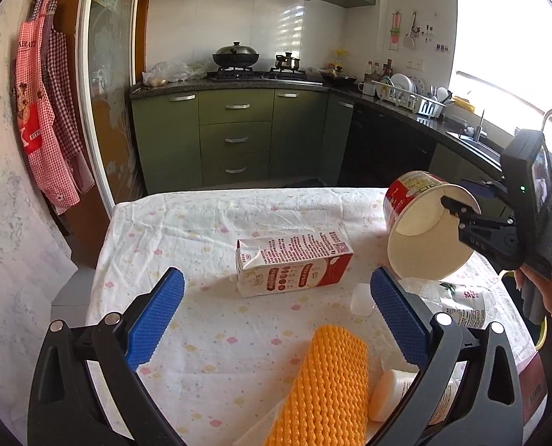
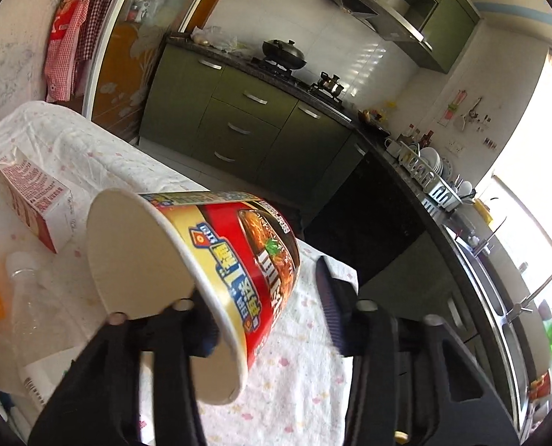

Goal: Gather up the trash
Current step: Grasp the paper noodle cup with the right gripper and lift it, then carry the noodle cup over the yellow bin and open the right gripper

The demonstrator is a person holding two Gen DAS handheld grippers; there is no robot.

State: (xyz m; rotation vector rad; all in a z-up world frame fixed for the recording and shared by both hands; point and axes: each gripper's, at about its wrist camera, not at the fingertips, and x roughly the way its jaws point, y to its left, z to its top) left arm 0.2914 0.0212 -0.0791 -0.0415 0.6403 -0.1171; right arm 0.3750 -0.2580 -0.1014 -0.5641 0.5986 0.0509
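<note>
noodle cup (image 1: 421, 230) hangs tilted over the table's (image 1: 201, 215) right edge, pinched at its rim by my right claw (image 1: 458, 212). left claw (image 1: 276, 312) gapes wide, milk carton (image 1: 294, 264) ahead, orange sponge (image 1: 328, 386) below. right view: cup (image 2: 216, 260) gripped on its wall, bottle (image 2: 34, 304) and carton (image 2: 34, 200) left.

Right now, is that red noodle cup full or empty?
Empty: the noodle cup hangs tipped in the right gripper, its bare pale inside showing.
</note>
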